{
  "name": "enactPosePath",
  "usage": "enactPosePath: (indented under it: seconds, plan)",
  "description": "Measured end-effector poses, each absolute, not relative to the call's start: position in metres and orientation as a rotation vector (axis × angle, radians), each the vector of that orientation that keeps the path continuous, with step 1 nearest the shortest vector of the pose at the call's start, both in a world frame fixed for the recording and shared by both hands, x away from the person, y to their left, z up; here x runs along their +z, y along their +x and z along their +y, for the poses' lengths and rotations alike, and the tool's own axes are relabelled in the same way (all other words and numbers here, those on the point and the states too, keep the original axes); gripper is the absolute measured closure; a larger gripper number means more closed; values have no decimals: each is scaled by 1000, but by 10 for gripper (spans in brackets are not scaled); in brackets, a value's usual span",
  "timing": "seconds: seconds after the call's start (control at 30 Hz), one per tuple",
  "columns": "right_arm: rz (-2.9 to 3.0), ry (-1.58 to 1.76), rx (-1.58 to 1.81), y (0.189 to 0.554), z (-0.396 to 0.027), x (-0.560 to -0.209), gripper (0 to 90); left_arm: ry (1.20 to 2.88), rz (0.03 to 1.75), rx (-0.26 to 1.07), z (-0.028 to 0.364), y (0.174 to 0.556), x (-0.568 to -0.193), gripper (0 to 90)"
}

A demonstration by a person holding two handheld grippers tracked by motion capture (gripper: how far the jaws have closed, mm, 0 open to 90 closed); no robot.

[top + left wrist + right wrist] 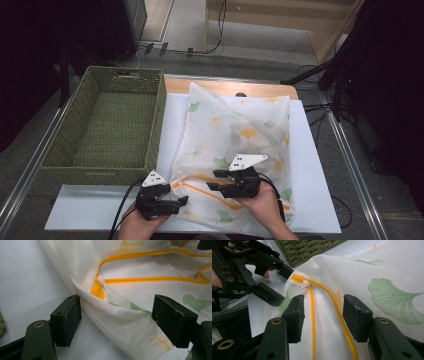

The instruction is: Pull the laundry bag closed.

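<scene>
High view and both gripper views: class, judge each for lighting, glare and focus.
High view: white table sheet evenly bright, corners falling into black, slightly soft throughout. Left gripper view: mesh bag and orange zipper sharp, sheet mildly washed out. Right gripper view: near claw pads crisp, wicker basket soft.

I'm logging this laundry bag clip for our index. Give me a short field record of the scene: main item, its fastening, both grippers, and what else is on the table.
main item: white mesh bag with leaf print, lying on the white sheet
fastening: orange zipper, white pull at its end, zipper open
left gripper: open, jaws either side of the bag's corner by the pull
right gripper: open, jaws astride the zipper tracks
other: green woven basket, left of the bag
</scene>
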State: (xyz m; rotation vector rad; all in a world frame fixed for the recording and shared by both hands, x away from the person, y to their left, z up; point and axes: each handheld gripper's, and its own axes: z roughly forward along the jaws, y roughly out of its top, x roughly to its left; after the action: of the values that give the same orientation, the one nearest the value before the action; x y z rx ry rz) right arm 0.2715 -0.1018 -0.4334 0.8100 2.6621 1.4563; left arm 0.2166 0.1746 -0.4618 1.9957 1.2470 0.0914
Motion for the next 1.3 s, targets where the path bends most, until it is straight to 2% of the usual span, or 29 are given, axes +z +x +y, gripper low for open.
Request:
enactPosePath:
  seconds: [0.33,0.6,0.7,0.87,1.07,1.3]
  plan:
    - [2649,820,1461,270,-105,-433,523,2026,1231,117,169,222,-462,462]
    - [2651,818,1461,270,-105,-433,523,2072,1203,79,173,224,-463,744]
    - [2655,823,1469,271,-104,-434,523,2093,1182,55,174,225,-462,813]
    - [2651,822,1477,271,-104,-433,525,2070,1131,32,176,225,-450,860]
    - [2643,820,1496,270,-100,-429,532,2071,1008,69,174,227,-423,865]
    - [2617,826,1583,274,-96,-418,564,2043,932,53,174,233,-398,868]
